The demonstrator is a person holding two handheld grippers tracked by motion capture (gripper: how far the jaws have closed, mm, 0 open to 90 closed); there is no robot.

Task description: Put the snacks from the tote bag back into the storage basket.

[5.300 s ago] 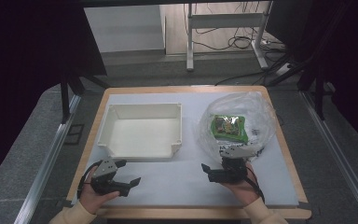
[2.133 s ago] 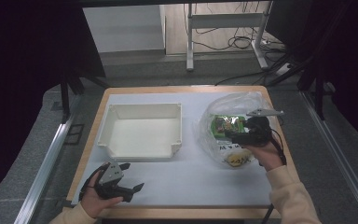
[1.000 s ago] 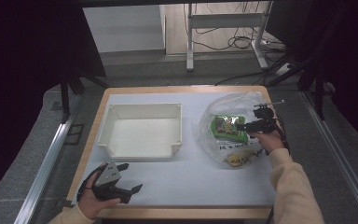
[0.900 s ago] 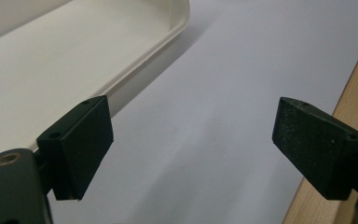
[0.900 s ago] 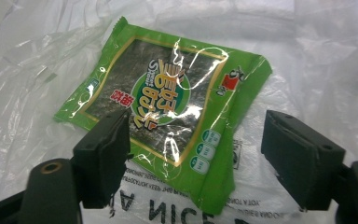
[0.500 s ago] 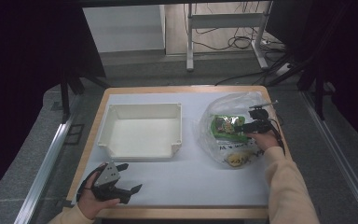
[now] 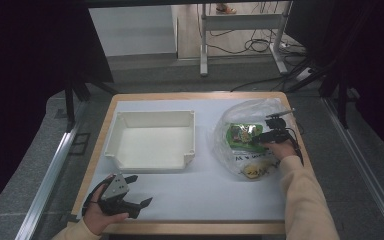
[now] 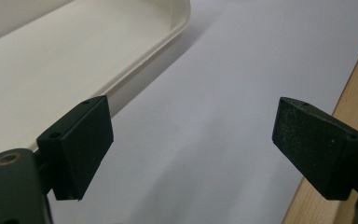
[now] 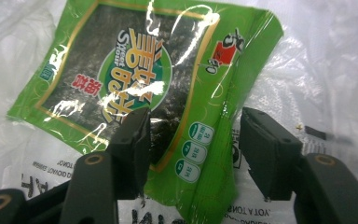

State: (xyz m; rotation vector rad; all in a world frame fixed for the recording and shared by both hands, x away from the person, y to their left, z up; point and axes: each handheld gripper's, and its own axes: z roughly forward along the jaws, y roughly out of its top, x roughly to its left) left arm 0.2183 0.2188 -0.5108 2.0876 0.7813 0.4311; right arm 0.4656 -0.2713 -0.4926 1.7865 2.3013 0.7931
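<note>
High view: seaweed packet (image 7: 243,134) inside clear bag (image 7: 254,112).

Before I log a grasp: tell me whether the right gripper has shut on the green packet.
No: the right gripper's jaws stand apart astride the green packet's edge.

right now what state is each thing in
left gripper: open, holding nothing, low over the table
right gripper: fingers open either side of the packet's edge
green seaweed packet: sealed, lying flat inside the bag
clear plastic bag: crumpled, on the table
white tray: empty
</note>
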